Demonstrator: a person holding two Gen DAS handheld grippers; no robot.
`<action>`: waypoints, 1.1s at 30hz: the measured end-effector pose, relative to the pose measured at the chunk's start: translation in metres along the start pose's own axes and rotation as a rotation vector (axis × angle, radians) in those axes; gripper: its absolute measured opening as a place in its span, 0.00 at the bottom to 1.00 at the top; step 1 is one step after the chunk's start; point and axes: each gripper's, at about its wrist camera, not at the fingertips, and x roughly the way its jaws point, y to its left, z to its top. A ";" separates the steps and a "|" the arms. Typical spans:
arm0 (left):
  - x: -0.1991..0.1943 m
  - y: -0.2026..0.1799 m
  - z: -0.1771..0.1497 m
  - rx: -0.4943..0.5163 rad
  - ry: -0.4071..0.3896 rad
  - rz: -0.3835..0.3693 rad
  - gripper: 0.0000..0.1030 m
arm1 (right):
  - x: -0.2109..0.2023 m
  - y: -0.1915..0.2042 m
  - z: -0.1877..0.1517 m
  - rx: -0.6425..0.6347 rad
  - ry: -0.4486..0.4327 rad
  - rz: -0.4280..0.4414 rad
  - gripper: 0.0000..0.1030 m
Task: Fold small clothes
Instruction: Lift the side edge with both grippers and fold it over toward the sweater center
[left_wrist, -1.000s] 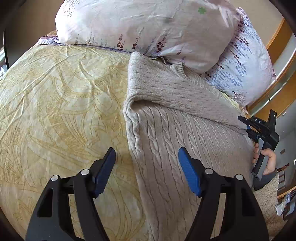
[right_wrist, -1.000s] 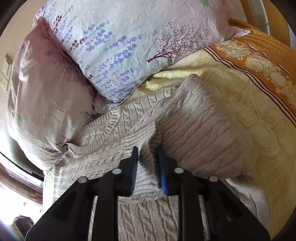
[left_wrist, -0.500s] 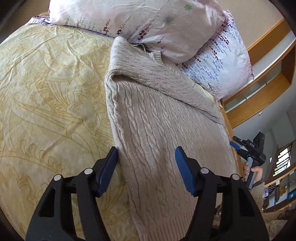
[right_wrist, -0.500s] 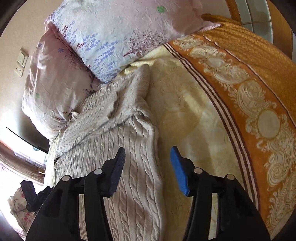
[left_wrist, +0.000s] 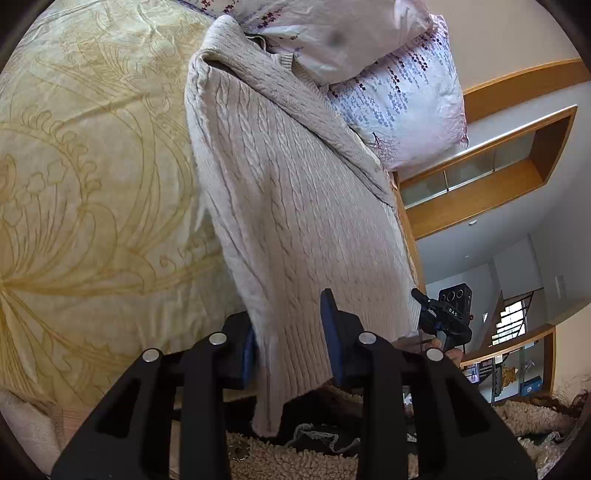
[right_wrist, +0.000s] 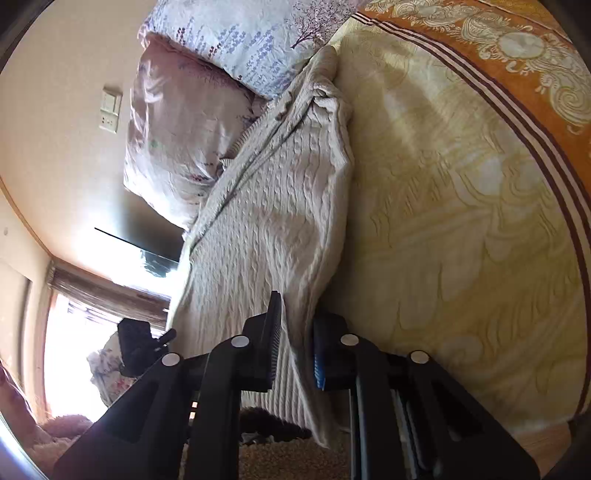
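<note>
A beige cable-knit sweater (left_wrist: 295, 192) lies lengthwise on the yellow patterned bedspread (left_wrist: 92, 177), collar towards the pillows, sleeves folded in, ribbed hem hanging over the bed's near edge. My left gripper (left_wrist: 291, 339) is open, its blue pads either side of the hem's left corner. My right gripper (right_wrist: 295, 343) is open too, its jaws straddling the hem's right corner (right_wrist: 291, 369); the sweater (right_wrist: 273, 221) runs away from it. Each gripper shows small in the other's view, the right one (left_wrist: 443, 317) and the left one (right_wrist: 140, 343).
Two floral pillows (left_wrist: 369, 55) lie at the bed's head against the sweater's collar. An orange patterned border (right_wrist: 498, 66) runs along the bed's far side. A shaggy rug (left_wrist: 295, 458) covers the floor below the bed edge. Wooden shelving (left_wrist: 498, 173) stands beyond.
Both grippers have drawn back from the middle of the sweater to its hem at the bed's edge. The right gripper, shut on a fold a second ago, has opened and let go.
</note>
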 end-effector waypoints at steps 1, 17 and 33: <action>0.001 -0.002 -0.003 0.005 0.006 0.004 0.29 | -0.004 0.001 -0.003 -0.002 -0.001 -0.019 0.13; 0.008 -0.011 -0.001 0.070 0.007 0.080 0.06 | -0.003 0.023 -0.010 -0.145 -0.089 -0.014 0.08; -0.018 -0.027 0.063 0.117 -0.254 0.055 0.06 | -0.008 0.068 0.031 -0.363 -0.407 -0.028 0.08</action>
